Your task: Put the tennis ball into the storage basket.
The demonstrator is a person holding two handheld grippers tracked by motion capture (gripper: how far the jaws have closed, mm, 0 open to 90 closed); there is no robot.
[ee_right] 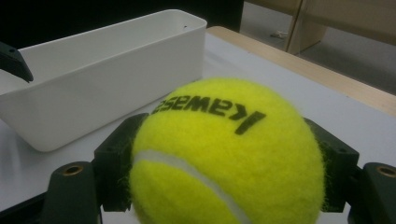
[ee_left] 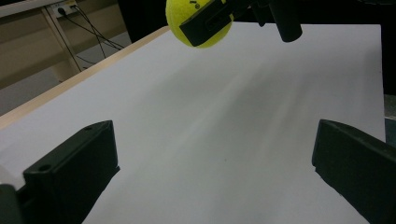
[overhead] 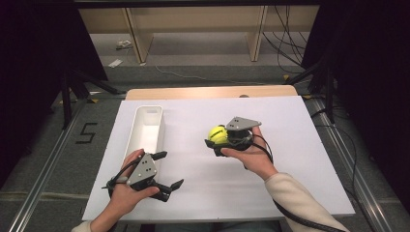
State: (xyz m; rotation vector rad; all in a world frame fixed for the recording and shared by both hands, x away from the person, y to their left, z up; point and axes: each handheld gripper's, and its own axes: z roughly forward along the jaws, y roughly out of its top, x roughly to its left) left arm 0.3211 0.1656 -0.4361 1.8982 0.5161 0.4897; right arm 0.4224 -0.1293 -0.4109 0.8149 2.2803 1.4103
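Right gripper view: tennis ball (ee_right: 224, 154) clamped in right hand-held gripper (ee_right: 224, 177).

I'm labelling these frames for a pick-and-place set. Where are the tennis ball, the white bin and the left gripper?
tennis ball (ee_right: 224, 154): right gripper view, its yellow front.
white bin (overhead: 140, 116): high view, its left rim.
left gripper (overhead: 168, 170): high view, midway between its open fingertips.

We're in a lab/test room, not a home: table (overhead: 212, 93) w/ white sheet (overhead: 270, 159) taped over it, metal floor rails (overhead: 46, 169), a "5" (overhead: 86, 132) marked on grey floor, loose cables (overhead: 285, 38), black curtains (overhead: 29, 53) at both sides, bare wood shelving (overhead: 193, 24) behind.
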